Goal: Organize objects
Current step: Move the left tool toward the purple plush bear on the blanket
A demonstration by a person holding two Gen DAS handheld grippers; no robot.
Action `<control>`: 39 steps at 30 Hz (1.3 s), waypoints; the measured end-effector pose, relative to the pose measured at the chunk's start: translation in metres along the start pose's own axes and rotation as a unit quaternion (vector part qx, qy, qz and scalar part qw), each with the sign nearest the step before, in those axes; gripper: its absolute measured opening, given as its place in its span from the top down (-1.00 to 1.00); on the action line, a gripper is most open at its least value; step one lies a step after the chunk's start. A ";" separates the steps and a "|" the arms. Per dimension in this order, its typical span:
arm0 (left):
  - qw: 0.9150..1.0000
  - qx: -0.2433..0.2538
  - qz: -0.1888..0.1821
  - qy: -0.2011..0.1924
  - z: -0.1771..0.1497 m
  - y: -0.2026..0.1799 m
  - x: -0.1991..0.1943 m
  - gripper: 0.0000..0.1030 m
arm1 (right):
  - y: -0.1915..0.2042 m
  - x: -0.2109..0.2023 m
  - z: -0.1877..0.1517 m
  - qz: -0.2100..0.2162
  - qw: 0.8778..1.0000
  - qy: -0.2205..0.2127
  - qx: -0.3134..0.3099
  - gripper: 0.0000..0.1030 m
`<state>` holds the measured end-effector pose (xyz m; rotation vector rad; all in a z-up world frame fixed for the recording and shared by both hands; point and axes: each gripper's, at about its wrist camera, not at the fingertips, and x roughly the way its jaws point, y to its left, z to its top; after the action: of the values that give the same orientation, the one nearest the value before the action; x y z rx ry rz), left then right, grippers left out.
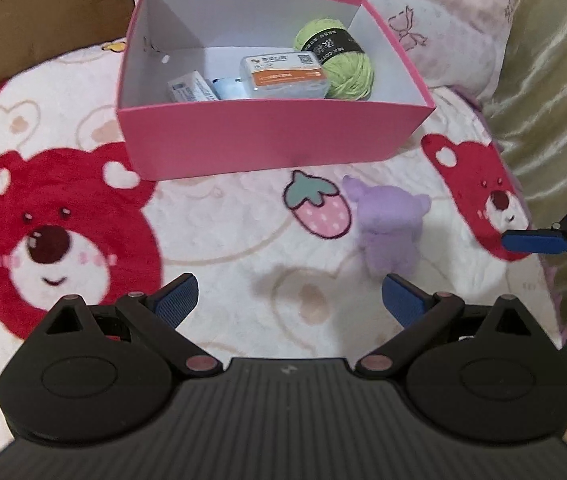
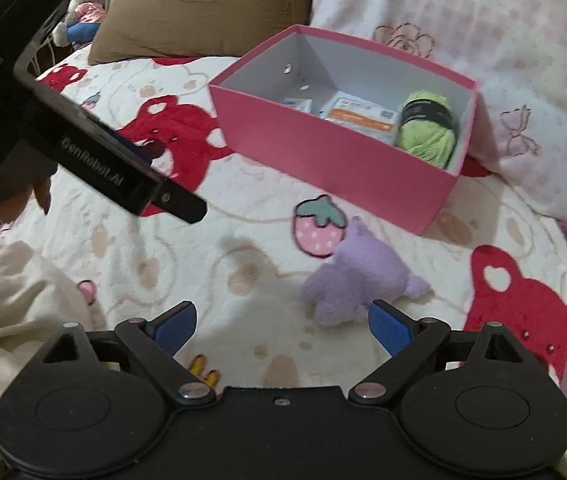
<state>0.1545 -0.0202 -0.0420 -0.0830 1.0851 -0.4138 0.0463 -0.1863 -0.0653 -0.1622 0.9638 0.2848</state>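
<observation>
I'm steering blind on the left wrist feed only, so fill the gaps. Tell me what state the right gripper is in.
Observer: The right gripper is open and empty, its jaws spread wide over the blanket.
Operator: Report where the purple plush toy sits relative to it.
Observer: The purple plush toy lies just ahead, next to the right-side finger; no grip yet.
Operator: Say what lies beyond the brown pillow.
Observer: A grey stuffed toy sits past the brown pillow, at the bed's far left corner.
</observation>
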 end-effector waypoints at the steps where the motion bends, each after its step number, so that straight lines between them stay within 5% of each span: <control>1: 1.000 -0.006 -0.007 0.000 0.000 0.000 0.004 -0.93 | -0.004 0.001 -0.001 0.001 1.000 -0.006 0.003 -0.85; 15: 1.000 -0.025 -0.010 0.013 -0.013 -0.018 0.041 -0.93 | -0.053 -0.003 -0.001 0.011 0.995 -0.049 0.086 -0.85; 22: 0.999 -0.023 -0.020 -0.011 -0.019 -0.036 0.054 -0.93 | -0.086 0.012 0.005 0.072 0.978 -0.079 0.181 -0.84; 31: 0.997 -0.052 -0.046 -0.042 -0.024 -0.049 0.081 -0.88 | -0.121 0.060 0.001 0.060 0.964 -0.074 0.249 -0.76; 36: 0.997 -0.043 -0.050 -0.042 -0.030 -0.056 0.088 -0.60 | -0.133 0.084 -0.005 0.061 0.960 -0.070 0.265 -0.48; 39: 0.997 -0.041 -0.058 -0.014 -0.034 -0.058 0.094 -0.27 | -0.136 0.095 -0.008 0.060 0.958 -0.051 0.274 -0.08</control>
<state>0.1458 -0.1038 -0.1219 -0.2254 1.0731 -0.4716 0.1332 -0.3024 -0.1472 0.4167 0.9175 0.1259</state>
